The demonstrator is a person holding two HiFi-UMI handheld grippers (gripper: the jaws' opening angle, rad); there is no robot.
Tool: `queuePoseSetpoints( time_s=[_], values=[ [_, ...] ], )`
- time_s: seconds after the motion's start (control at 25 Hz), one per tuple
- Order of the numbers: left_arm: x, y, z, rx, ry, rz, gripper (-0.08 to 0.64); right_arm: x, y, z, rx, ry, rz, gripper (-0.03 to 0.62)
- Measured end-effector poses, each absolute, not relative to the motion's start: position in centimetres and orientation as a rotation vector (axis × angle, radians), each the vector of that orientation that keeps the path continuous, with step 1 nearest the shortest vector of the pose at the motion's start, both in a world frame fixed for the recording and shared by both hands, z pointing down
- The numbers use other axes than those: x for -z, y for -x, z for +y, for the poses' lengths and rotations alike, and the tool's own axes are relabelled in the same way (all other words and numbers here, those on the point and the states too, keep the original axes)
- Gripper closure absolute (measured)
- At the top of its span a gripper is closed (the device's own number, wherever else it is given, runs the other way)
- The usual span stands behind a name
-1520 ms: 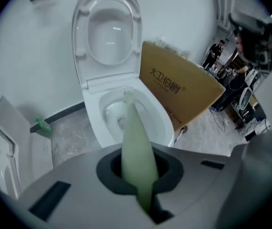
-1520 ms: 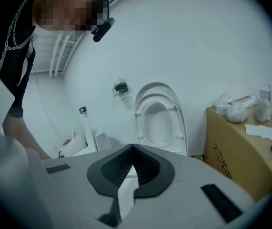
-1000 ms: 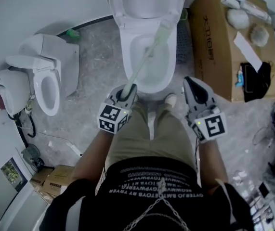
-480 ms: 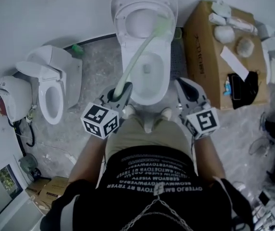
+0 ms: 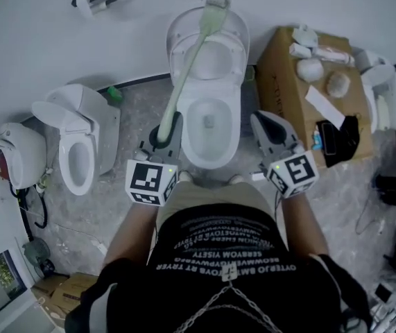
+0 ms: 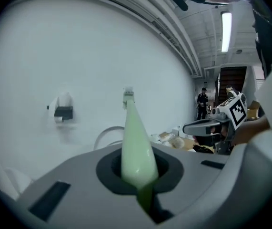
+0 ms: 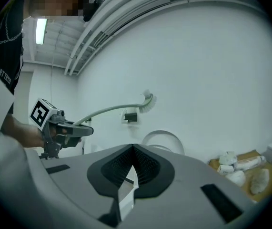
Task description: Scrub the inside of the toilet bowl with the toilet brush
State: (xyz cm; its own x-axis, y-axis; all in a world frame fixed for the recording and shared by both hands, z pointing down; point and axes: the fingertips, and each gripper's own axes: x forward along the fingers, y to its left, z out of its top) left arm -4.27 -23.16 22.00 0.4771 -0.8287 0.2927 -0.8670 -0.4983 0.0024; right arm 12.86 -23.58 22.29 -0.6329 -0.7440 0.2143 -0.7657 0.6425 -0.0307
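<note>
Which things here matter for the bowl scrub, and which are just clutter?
Job:
toilet brush, shut in left gripper
middle toilet bowl

Clutter:
smaller toilet at left
cardboard box, odds and ends on top
right gripper, shut, empty

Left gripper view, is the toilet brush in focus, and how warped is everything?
Left gripper view: the toilet brush handle is soft close to the lens; heavy fisheye, black corners, the ceiling light blown out. Right gripper view: same warp. Head view: even, flat light.
</note>
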Motion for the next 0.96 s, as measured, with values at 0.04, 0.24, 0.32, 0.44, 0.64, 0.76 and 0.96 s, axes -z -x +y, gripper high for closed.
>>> queuePoseSetpoints(
  time_s=[0.04, 0.24, 0.32, 0.44, 0.64, 0.76, 0.96],
  values=[
    [-20.7, 4.5, -23.2, -0.367, -2.595, -1.515, 0.558, -21.6, -12.5, -23.4, -0.168, -1.240, -2.685, 0.589],
    [-15.0, 5.4, -22.9, -0.299, -2.670, -1.600, 0.558, -17.6, -10.8, -22.6, -0.109, -1.230, -2.716, 0.589],
    [-13.7, 5.6, -22.7, -0.270, -2.666, -1.577, 0.558, -16.0, -10.4, -22.5, -0.091, -1.237, -2.721, 0.589],
    [-12.1, 5.4, -22.3, -0.256, -2.673, -1.517, 0.558, -14.0, -9.9, -22.4, -0.070, -1.248, -2.729, 0.589],
    [-10.4, 5.5, -21.7, -0.223, -2.681, -1.442, 0.558, -11.5, -9.2, -21.8, -0.041, -1.273, -2.738, 0.589],
    [-9.6, 5.3, -21.4, -0.144, -2.666, -1.287, 0.558, -10.8, -9.1, -21.6, -0.031, -1.296, -2.735, 0.589],
    [-9.2, 5.4, -21.6, -0.061, -2.617, -1.135, 0.558, -10.2, -8.8, -21.4, -0.023, -1.321, -2.726, 0.589]
  ],
)
